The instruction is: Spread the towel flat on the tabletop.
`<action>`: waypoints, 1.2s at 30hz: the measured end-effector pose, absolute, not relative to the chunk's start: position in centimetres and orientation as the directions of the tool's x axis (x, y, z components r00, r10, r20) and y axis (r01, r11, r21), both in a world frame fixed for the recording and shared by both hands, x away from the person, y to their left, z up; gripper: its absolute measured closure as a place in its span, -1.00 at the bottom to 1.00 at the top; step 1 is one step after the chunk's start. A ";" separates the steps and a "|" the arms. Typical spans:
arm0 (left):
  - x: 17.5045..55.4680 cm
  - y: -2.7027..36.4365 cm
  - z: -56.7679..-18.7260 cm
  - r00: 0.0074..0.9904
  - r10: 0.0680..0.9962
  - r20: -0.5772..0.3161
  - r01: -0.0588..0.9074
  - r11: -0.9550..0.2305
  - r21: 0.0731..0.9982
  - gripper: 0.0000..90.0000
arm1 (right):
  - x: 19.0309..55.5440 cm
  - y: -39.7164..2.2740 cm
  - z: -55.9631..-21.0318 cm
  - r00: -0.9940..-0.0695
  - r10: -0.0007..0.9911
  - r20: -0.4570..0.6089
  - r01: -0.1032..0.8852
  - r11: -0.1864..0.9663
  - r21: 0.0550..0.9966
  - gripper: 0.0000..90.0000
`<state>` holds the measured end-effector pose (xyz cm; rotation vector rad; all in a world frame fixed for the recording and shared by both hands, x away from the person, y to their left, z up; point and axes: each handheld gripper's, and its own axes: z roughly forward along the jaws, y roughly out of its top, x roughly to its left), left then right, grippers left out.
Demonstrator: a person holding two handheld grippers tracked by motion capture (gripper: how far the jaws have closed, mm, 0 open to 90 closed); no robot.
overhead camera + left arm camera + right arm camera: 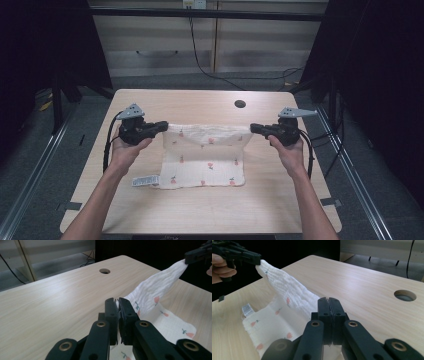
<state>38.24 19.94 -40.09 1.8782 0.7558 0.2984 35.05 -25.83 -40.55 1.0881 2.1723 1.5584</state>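
We are holding the white carrot-print muslin cloth [205,157] stretched crosswise between left tongs [164,125] and right tongs [253,128], each clamped on a far corner.

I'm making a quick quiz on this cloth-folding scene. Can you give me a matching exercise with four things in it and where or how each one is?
Things:
1. left claw
2. right claw
3. label
4. round hole

Place or state:
A. lies flat at the cloth's near left corner
B. sits in the table top beyond the cloth
C. shut on the cloth's far left corner
D. shut on the cloth's far right corner

Pairs: 1-C, 2-D, 3-A, 4-B. The cloth is white with small red prints, and its far edge is lifted between the two claws.
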 end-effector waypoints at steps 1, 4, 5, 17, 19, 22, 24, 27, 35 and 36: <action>38.0 20.0 -40.4 0.767 0.627 -0.136 0.368 -0.256 0.894 0.92 | 34.7 -25.9 -40.8 -0.689 0.690 0.221 0.424 0.136 0.896 0.98; 37.2 20.2 -41.3 0.769 0.625 -0.132 0.367 -0.263 0.892 0.92 | 34.1 -26.0 -41.7 -0.688 0.691 0.223 0.437 0.148 0.887 0.98; 37.0 20.4 -41.6 0.770 0.623 -0.139 0.371 -0.260 0.891 0.92 | 33.9 -26.0 -42.0 -0.688 0.689 0.226 0.442 0.151 0.884 0.98; 34.7 21.3 -42.8 0.771 0.620 -0.145 0.384 -0.270 0.883 0.92 | 31.8 -25.6 -43.7 -0.703 0.676 0.221 0.458 0.192 0.868 0.98; 34.3 21.3 -42.8 0.778 0.614 -0.134 0.377 -0.286 0.881 0.92 | 31.5 -25.6 -43.9 -0.701 0.678 0.219 0.462 0.198 0.865 0.98; 33.5 21.3 -42.9 0.782 0.610 -0.129 0.367 -0.284 0.885 0.92 | 31.1 -25.6 -44.1 -0.702 0.678 0.220 0.463 0.200 0.864 0.98; 33.1 21.3 -43.1 0.782 0.610 -0.129 0.363 -0.278 0.889 0.92 | 30.8 -25.6 -44.4 -0.701 0.680 0.217 0.467 0.207 0.860 0.98; 32.4 21.3 -43.6 0.791 0.599 -0.126 0.366 -0.299 0.881 0.92 | 30.3 -25.5 -44.9 -0.703 0.677 0.215 0.474 0.222 0.852 0.98; 30.7 21.5 -46.0 0.816 0.568 -0.109 0.389 -0.399 0.830 0.92 | 29.1 -25.2 -46.4 -0.708 0.674 0.212 0.512 0.282 0.811 0.98; 30.7 21.5 -46.3 0.815 0.568 -0.112 0.395 -0.405 0.825 0.91 | 28.9 -25.2 -46.6 -0.710 0.672 0.212 0.516 0.290 0.806 0.98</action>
